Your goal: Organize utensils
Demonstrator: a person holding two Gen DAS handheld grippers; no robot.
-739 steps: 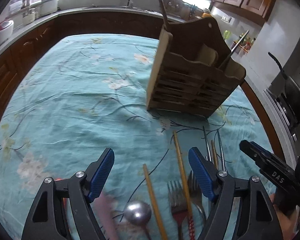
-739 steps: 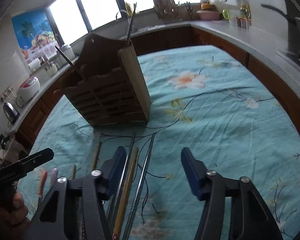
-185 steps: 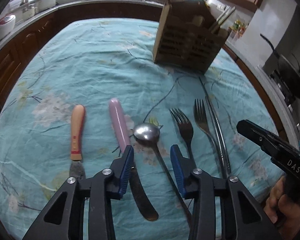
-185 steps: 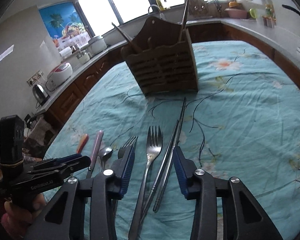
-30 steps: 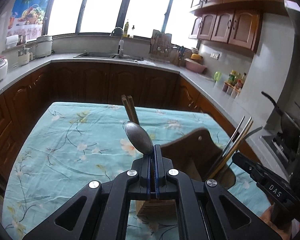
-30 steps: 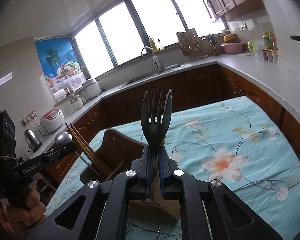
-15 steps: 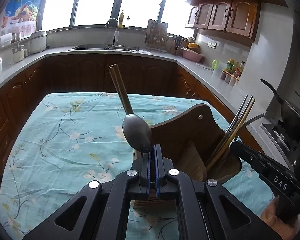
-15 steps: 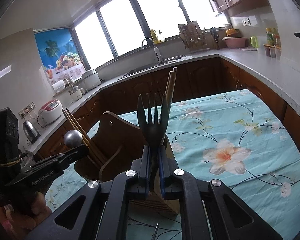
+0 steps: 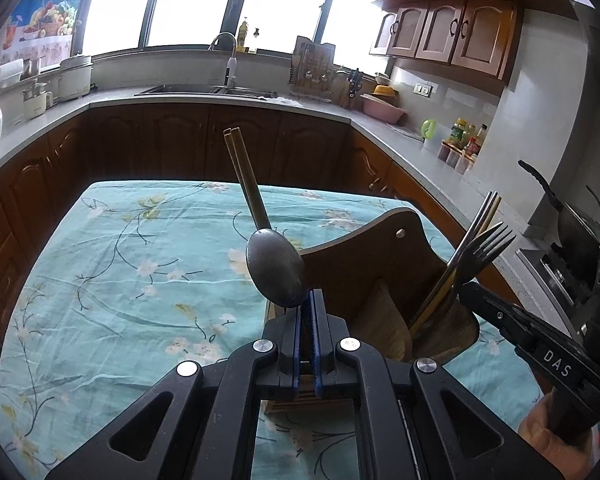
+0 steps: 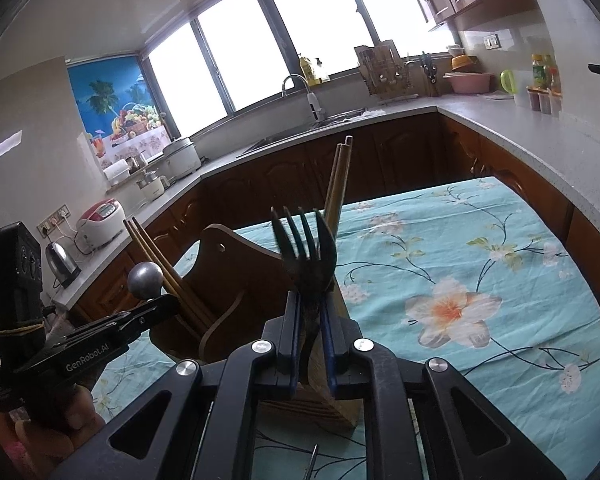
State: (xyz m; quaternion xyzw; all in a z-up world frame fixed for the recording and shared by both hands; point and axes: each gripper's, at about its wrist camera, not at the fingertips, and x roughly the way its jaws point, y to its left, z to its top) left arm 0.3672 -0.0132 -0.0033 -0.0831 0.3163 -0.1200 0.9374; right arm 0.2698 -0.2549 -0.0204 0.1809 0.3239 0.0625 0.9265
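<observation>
My left gripper is shut on a metal spoon, bowl up, just above the left end of the wooden utensil caddy. My right gripper is shut on a metal fork, tines up, over the caddy's right end. The fork and right gripper also show in the left wrist view, the spoon and left gripper in the right wrist view. Wooden chopsticks stand in the left compartment, metal and wooden chopsticks in the right one.
The caddy stands on a table with a teal floral cloth. A thin metal utensil tip lies on the cloth in front of the caddy. Kitchen counters, a sink and a stove with a pan surround the table.
Both grippers have come lower and closer to the caddy, with spoon and fork still held upright. The fork now stands beside the chopsticks at the right end.
</observation>
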